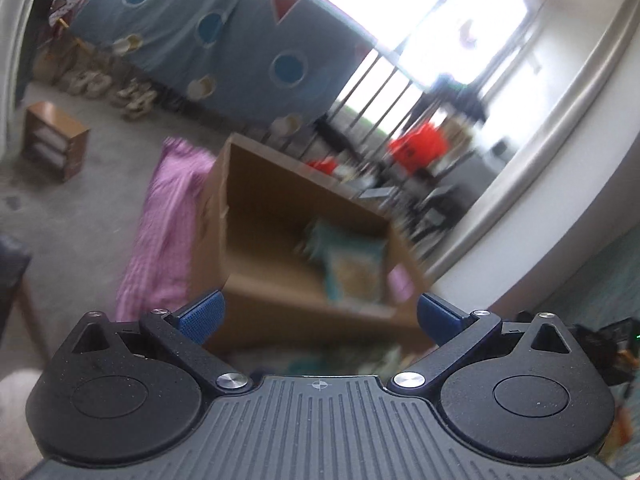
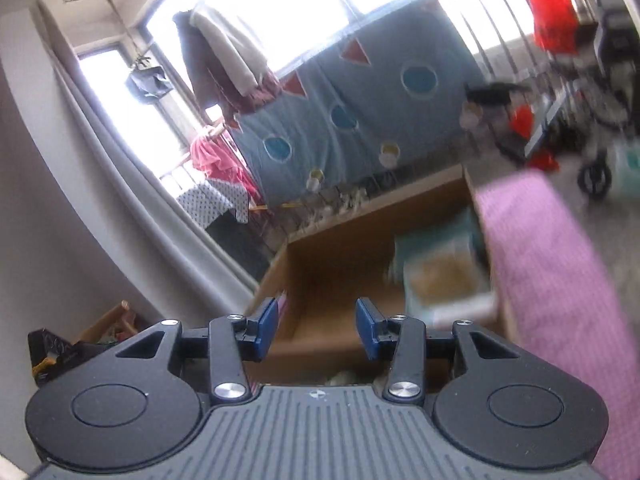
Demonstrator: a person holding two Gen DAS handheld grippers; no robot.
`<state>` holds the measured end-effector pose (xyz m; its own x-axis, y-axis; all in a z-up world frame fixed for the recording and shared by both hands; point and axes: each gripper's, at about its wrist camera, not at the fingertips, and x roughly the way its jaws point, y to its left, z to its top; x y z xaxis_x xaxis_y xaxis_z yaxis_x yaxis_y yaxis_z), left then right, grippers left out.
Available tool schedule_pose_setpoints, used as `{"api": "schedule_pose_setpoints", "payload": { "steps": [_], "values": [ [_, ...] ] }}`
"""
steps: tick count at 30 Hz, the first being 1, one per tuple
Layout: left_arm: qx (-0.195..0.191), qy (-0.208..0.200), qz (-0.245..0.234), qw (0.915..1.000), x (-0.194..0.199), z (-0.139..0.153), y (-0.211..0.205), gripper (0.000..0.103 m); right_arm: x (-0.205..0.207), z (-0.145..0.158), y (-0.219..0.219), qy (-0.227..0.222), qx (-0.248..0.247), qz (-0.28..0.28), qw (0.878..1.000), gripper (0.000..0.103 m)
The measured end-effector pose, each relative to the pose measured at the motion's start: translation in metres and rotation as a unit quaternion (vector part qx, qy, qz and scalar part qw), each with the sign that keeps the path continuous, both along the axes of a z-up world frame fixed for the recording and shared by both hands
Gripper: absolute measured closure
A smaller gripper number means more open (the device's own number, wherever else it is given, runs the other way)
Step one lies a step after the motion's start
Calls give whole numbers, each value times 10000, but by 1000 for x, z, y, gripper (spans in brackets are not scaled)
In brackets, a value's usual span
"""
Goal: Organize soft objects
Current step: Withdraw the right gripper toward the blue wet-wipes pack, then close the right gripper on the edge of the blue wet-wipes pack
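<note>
Looking past your empty, part-spread right gripper (image 2: 316, 328), the teal-and-tan soft cushion (image 2: 444, 276) lies ahead to its right inside the open brown cardboard box (image 2: 320, 280); your wide-spread, empty left gripper (image 1: 320, 316) faces it straighter.

One cardboard box (image 1: 256, 280), one cushion (image 1: 352, 268) (inside), one pink cloth (image 1: 160, 232).

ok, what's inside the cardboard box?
Inside the cardboard box: one teal-and-tan cushion against a wall, bare floor beside it. Anything beneath the cushion is hidden.
</note>
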<state>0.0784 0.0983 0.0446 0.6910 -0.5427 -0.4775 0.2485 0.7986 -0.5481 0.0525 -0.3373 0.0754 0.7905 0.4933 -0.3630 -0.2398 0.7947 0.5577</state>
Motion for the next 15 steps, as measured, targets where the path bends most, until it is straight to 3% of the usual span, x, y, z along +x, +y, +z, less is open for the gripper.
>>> {"api": "schedule_pose_setpoints", "payload": {
  "steps": [4,7,12,15],
  "values": [
    [481,479,-164,9976,-6,-33,-23,0,-4,-52,29,677,215,181,9973,57],
    [877,592,-378,9937,-10,-49,-44,0,2,-78,53,1082,318,276,9932,58],
    [1548,443,-736,9842,-14,-65,-70,2,19,-95,94,1442,-32,550,9880,59],
    [1628,427,-884,9818,-13,-70,-76,5,28,-94,114,1488,-393,638,9860,60]
  ]
}}
